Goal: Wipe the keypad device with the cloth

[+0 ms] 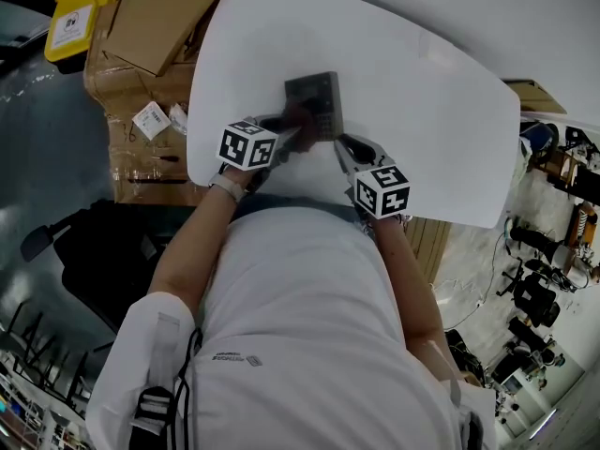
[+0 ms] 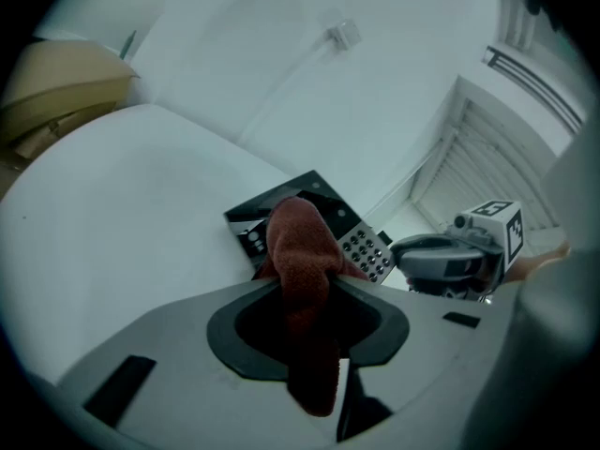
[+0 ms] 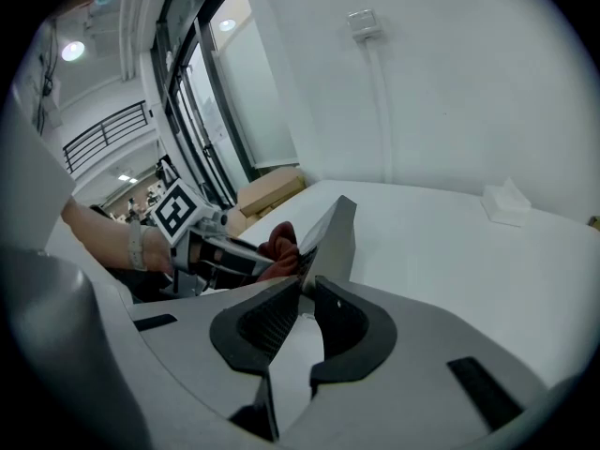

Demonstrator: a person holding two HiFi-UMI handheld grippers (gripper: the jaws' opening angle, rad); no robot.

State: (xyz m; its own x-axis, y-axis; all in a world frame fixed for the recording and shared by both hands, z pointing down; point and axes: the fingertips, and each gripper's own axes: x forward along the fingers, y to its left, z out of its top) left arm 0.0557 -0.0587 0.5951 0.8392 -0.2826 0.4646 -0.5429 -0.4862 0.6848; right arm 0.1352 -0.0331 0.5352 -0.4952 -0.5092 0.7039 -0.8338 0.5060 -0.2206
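Note:
The dark keypad device (image 1: 319, 94) sits near the front of the white table (image 1: 422, 111). My left gripper (image 1: 291, 131) is shut on a red-brown cloth (image 1: 302, 120). In the left gripper view the cloth (image 2: 300, 242) hangs out of the left gripper (image 2: 309, 287) and lies on the keypad device (image 2: 361, 244), covering part of its face. My right gripper (image 1: 342, 145) holds the device from the near right. In the right gripper view the right gripper (image 3: 305, 293) is shut on an edge of the device (image 3: 336, 237), which tilts up on edge, with the cloth (image 3: 279, 242) pressed on its far side.
Cardboard boxes (image 1: 141, 26) and a yellow bin (image 1: 80, 12) stand off the table's left side. A small white object (image 3: 506, 202) lies far back on the table. A wall socket (image 2: 345, 34) with a cable is behind the table. The person's torso fills the near side.

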